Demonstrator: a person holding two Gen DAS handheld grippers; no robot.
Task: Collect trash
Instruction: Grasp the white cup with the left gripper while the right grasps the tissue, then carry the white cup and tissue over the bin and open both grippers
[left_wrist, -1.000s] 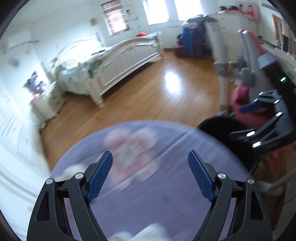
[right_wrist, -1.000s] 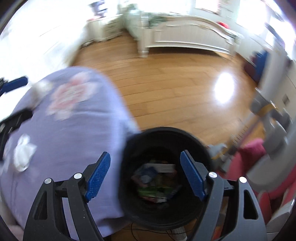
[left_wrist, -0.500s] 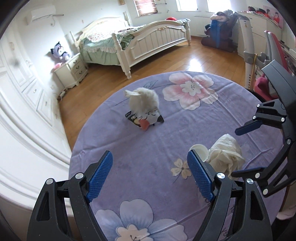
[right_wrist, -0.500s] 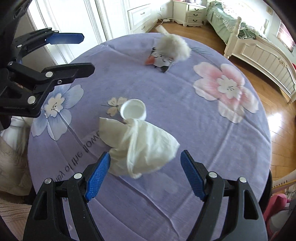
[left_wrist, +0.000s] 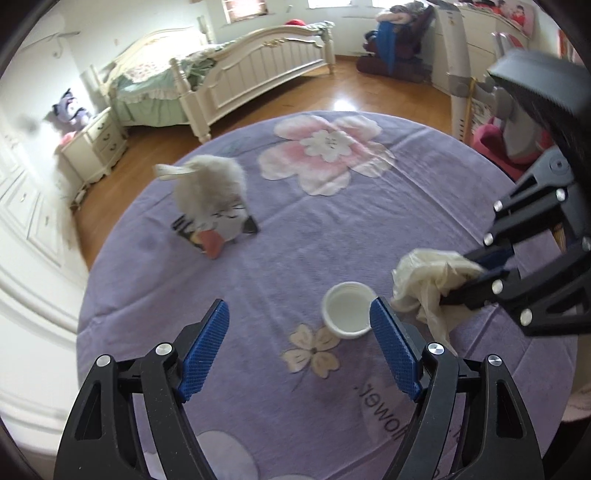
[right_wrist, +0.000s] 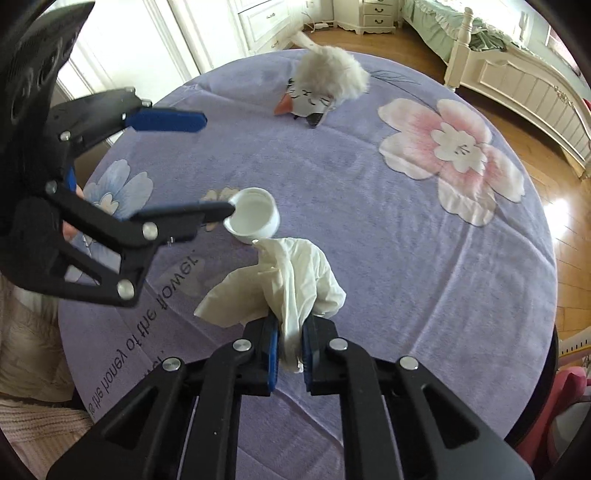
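Note:
A crumpled white tissue (right_wrist: 295, 273) lies on the round table's purple flower cloth (right_wrist: 388, 229). My right gripper (right_wrist: 290, 349) is closing its jaws and its pads pinch the tissue's near end. In the left wrist view the tissue (left_wrist: 424, 280) hangs from the right gripper (left_wrist: 476, 273). A small white cap (left_wrist: 349, 310) sits open side up beside it. My left gripper (left_wrist: 299, 332) is open, jaws narrowing slightly, with its right fingertip at the cap's rim and nothing pressed between the pads. In the right wrist view the left gripper (right_wrist: 218, 165) reaches in from the left toward the cap (right_wrist: 253, 216).
A fluffy grey-white pompom on a printed packet (left_wrist: 210, 199) lies at the table's far side, also seen from the right (right_wrist: 332, 74). Beyond the table are wood floor, a white bed (left_wrist: 236, 74), a nightstand (left_wrist: 96, 144) and a red chair (left_wrist: 509, 144).
Both views swung from the black bin and floor onto the table. The right gripper came down over the tissue and closed on it. The left gripper moved lower and closer to the cap.

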